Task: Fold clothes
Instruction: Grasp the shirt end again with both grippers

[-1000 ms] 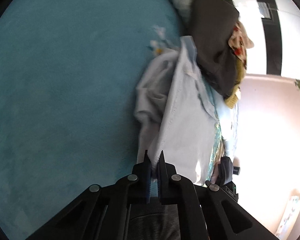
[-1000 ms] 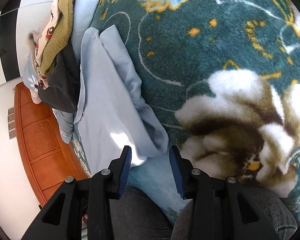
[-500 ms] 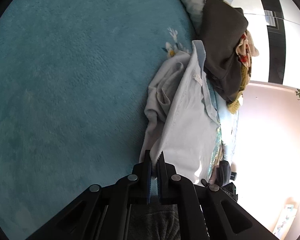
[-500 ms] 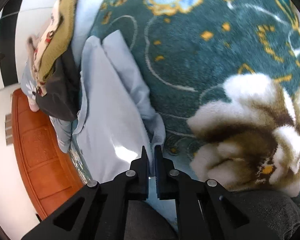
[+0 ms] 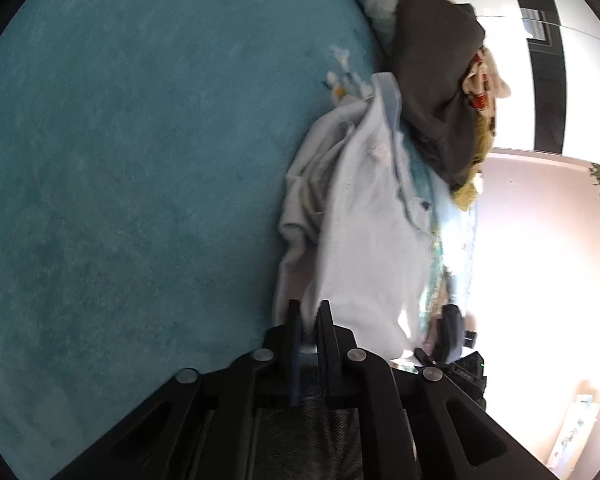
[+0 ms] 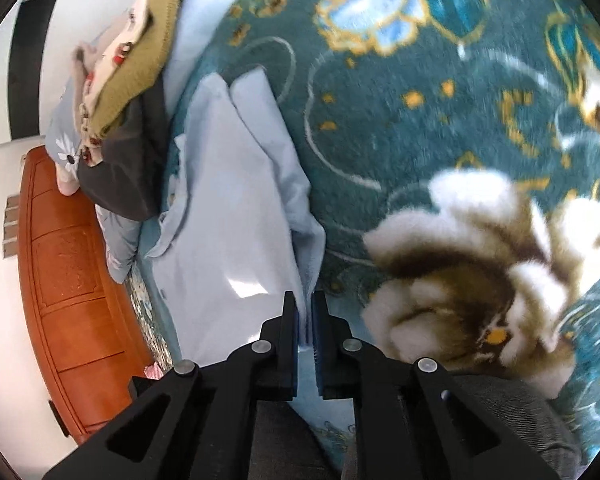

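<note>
A pale blue shirt [image 5: 364, 232] lies partly folded on a teal blanket [image 5: 120, 160], its collar toward a heap of clothes. My left gripper [image 5: 309, 312] is shut on the shirt's near hem, cloth pinched between the fingers. In the right wrist view the same pale blue shirt [image 6: 236, 216] spreads over the flowered teal blanket [image 6: 420, 100]. The right gripper [image 6: 305, 304] is shut on the shirt's near edge beside a folded-in sleeve.
A pile of clothes, dark grey [image 5: 436, 80] over olive and patterned pieces [image 6: 140, 64], sits just beyond the shirt's collar. A red-brown wooden bed board [image 6: 68, 280] runs along the left. The other gripper's black body [image 5: 452, 336] shows at the shirt's right.
The right gripper, open a second ago, has shut on the shirt's edge. Both grippers have since lifted or drawn the hem a little; the left one stayed shut on it.
</note>
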`<state>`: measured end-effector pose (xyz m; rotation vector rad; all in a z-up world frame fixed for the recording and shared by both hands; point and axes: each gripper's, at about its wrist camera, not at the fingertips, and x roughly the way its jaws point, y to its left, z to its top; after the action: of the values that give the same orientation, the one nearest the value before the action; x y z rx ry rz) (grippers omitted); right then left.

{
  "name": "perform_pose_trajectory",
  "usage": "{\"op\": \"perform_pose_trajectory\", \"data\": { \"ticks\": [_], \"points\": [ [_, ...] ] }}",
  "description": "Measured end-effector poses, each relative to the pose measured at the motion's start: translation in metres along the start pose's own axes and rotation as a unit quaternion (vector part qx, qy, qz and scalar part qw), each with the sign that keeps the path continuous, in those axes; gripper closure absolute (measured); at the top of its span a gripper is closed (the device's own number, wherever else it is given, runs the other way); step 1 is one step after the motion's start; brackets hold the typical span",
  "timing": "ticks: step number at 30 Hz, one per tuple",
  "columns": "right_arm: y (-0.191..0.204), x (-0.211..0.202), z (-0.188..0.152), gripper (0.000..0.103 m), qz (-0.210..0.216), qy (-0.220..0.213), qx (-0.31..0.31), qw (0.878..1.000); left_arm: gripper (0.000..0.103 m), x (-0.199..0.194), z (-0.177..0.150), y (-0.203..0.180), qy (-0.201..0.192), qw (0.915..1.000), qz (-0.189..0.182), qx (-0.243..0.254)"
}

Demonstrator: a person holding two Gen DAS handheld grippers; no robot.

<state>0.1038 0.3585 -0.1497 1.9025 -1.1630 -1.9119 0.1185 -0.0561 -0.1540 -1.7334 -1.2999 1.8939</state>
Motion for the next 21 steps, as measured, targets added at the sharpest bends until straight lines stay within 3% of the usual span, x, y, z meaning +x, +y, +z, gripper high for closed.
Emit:
{"op": "perform_pose_trajectory", "data": {
  "ticks": [5,8,9,11,13,16,21],
  "points": [
    [0.026,-0.002,0.035,0.095,-0.028,-0.024,-0.054,0.998,0.068,-0.023,0.032,-0.027,-0.035,0.9942,0.060,0.082],
    [0.043,0.004,0.060,0.093,-0.043,-0.037,-0.086,0.995,0.068,-0.004,0.067,-0.050,-0.041,0.9873,0.098,0.118],
    [0.049,0.005,0.068,0.091,-0.048,-0.041,-0.097,0.993,0.068,0.005,0.080,-0.057,-0.042,0.9850,0.107,0.129],
    [0.060,0.009,0.085,0.069,-0.058,-0.049,-0.118,0.990,0.068,0.023,0.103,-0.072,-0.045,0.9782,0.131,0.155],
    [0.076,0.023,0.105,0.067,-0.062,-0.051,-0.144,0.986,0.068,0.033,0.115,-0.079,-0.047,0.9668,0.163,0.191],
    [0.090,0.038,0.126,0.067,-0.082,-0.053,-0.183,0.978,0.068,0.051,0.129,-0.088,-0.035,0.9568,0.175,0.229],
    [0.092,0.060,0.149,0.067,-0.086,-0.041,-0.190,0.977,0.067,0.066,0.141,-0.082,-0.015,0.9568,0.161,0.242]
  ]
}}
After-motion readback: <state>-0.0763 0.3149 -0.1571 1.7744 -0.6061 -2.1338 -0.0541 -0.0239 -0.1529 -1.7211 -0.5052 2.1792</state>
